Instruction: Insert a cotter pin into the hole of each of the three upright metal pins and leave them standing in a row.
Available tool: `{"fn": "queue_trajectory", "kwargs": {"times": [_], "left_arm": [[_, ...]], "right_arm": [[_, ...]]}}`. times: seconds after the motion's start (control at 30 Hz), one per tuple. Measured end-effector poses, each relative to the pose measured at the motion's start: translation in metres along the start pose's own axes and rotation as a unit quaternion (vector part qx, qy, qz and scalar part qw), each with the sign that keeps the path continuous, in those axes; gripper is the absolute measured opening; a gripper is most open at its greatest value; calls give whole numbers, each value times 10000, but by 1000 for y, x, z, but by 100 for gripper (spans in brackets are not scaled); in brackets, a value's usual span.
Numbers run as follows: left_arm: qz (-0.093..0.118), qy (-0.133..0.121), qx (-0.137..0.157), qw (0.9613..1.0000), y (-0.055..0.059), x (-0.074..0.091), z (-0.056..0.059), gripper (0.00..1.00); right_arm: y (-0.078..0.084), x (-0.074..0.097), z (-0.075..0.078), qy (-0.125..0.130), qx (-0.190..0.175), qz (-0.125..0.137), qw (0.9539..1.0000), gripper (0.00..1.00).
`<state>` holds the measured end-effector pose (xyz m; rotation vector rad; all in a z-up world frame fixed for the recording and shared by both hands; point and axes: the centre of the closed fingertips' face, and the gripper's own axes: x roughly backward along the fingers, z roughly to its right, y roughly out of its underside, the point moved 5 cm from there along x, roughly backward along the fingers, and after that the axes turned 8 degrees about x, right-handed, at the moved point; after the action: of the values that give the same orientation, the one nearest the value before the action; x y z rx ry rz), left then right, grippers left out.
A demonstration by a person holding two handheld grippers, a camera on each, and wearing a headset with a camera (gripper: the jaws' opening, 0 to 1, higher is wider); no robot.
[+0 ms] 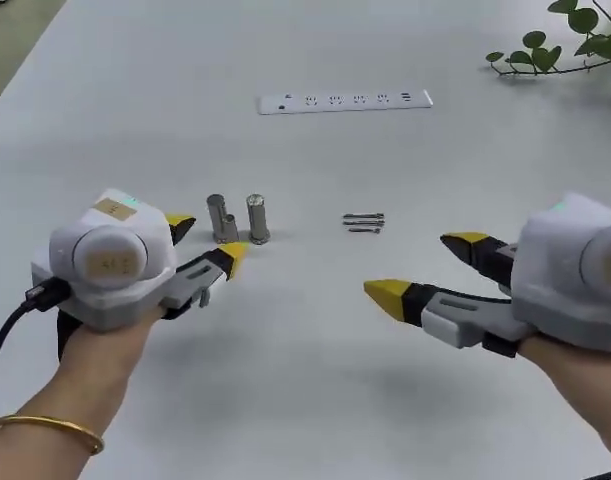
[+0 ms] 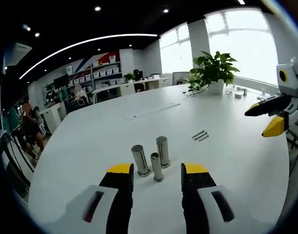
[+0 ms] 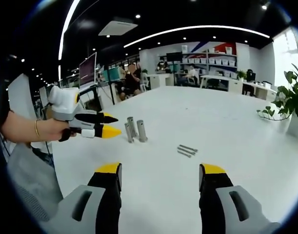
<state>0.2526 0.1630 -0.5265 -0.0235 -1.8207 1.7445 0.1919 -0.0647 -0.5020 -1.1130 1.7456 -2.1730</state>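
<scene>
A broad white table (image 1: 315,400) in an open office carries three upright metal pins (image 1: 235,222) mid-table, straight ahead of the left gripper (image 1: 207,240), whose jaws are parted. The cotter pins (image 1: 363,222) lie flat to their right, long axes crosswise, nearer the right gripper (image 1: 422,265), which is also spread open. The left gripper view shows the metal pins bunched in a triangle, which is less plain from the head view.

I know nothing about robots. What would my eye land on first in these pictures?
Two white hand-held devices with yellow tips stand out in the head view: the left tool low on the left and the right tool low on the right, both open above a white table. Just ahead of the left tool, three metal pins stand clustered, with small cotter pins lying to their right.
</scene>
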Motion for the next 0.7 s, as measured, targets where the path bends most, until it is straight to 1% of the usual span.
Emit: {"fn": "queue_trajectory", "kwargs": {"times": [0.13,0.3,0.43,0.6,0.7], "left_arm": [[-109,11,-78,9999,6,-11,-5,34],[-195,91,-36,9998,11,-20,-8,29],[-194,181,11,9996,13,-26,-7,22],[-186,293,10,9994,14,-32,-5,17],[-250,319,92,9991,16,-34,-4,11]], "right_arm": [[0,-3,0,-5,6,-15,10000,61],[4,-8,3,6,3,-77,10000,61],[8,-9,5,26,-13,-149,9999,60],[13,-10,6,45,-64,-243,9997,58],[15,-10,6,73,-68,-288,9995,57]]}}
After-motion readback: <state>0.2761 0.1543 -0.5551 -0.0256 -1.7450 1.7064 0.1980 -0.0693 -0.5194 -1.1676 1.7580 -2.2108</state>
